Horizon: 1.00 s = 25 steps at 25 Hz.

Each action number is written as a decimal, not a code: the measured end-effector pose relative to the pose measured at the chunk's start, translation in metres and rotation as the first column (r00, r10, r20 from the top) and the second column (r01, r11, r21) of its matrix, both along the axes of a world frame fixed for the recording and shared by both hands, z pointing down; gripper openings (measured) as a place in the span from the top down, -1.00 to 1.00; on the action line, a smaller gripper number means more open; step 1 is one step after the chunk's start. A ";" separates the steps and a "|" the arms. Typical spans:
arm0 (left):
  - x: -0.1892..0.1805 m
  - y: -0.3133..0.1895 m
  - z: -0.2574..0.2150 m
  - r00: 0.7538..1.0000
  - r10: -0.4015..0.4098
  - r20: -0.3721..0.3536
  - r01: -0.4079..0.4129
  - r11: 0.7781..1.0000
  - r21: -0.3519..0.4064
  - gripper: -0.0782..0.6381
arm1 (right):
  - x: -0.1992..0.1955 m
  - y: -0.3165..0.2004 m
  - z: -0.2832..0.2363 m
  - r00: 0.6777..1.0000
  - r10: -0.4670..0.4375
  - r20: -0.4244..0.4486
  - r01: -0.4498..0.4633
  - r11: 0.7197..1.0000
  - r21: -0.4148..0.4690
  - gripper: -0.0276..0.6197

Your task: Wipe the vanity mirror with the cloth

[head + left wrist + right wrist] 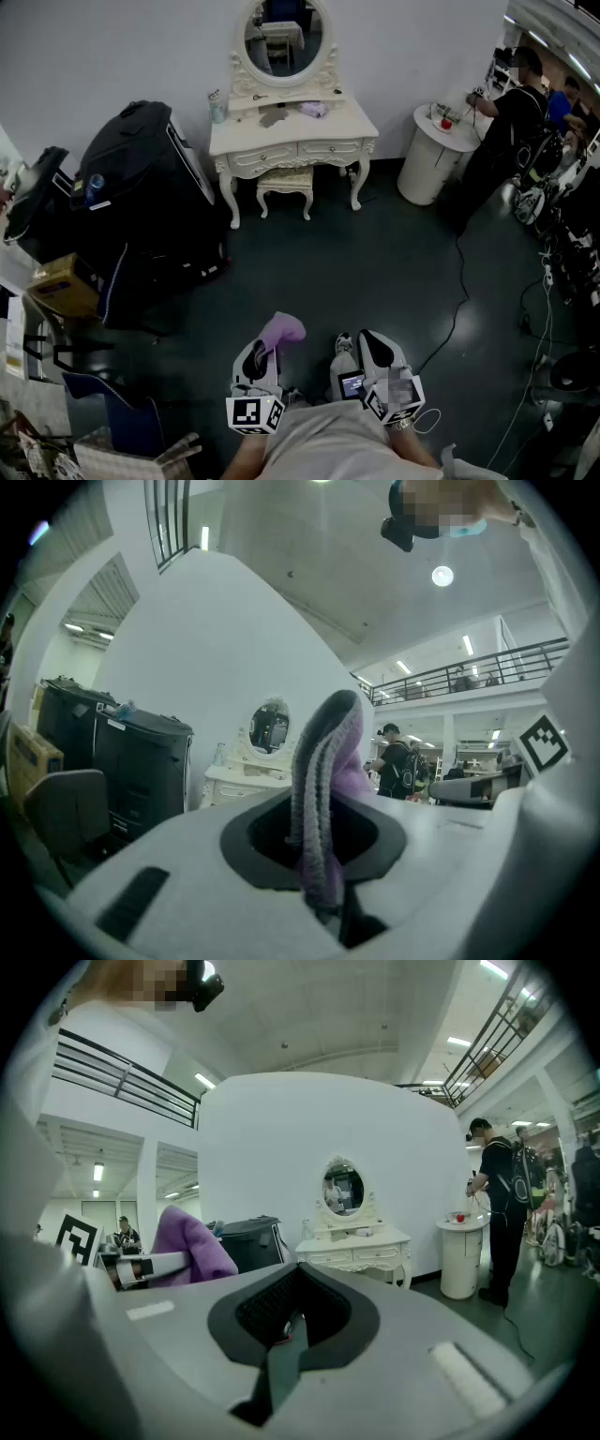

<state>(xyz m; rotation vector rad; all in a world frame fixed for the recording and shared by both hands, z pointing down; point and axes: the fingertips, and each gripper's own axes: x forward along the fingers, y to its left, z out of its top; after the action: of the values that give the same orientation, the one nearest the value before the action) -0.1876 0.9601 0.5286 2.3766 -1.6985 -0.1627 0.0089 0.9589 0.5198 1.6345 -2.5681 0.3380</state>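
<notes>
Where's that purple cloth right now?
The purple cloth is low in the head view, just left of centre, pinched upright in the left gripper, far across the dark floor from the vanity mirror.

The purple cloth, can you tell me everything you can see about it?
The purple cloth is soft and fuzzy-looking, light purple with greyer ribbed folds. It is bunched up, sticking out of the left hand-held gripper, whose jaws are shut on its lower end. Only that gripper touches it. It is held above the dark floor, far from the vanity mirror across the room.
</notes>
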 end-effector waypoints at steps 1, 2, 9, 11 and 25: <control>-0.004 0.003 0.001 1.000 -0.005 -0.001 0.005 1.000 -0.010 0.63 | -0.004 0.003 -0.002 1.000 -0.006 0.007 0.006 1.000 0.002 0.90; -0.007 0.006 0.003 1.000 -0.007 0.000 0.007 1.000 -0.020 0.63 | -0.008 0.006 -0.003 1.000 -0.012 0.013 0.012 1.000 0.003 0.89; 0.002 0.018 0.003 0.999 -0.022 0.026 0.023 0.999 -0.028 0.63 | -0.007 0.014 0.006 0.998 -0.065 0.020 0.066 0.997 -0.026 0.89; 0.009 0.021 0.006 0.999 -0.048 0.024 0.049 0.998 -0.040 0.63 | 0.002 0.014 0.008 0.996 -0.081 0.023 0.082 0.996 -0.026 0.89; 0.169 0.022 0.005 0.999 -0.019 0.026 0.021 0.998 -0.059 0.63 | 0.165 0.005 0.019 0.997 -0.016 0.076 0.019 0.999 -0.034 0.89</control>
<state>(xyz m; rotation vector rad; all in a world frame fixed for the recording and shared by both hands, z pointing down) -0.0190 0.9820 0.5335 2.3293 -1.7145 -0.0845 0.1735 0.9639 0.5385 1.6169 -2.6135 0.4484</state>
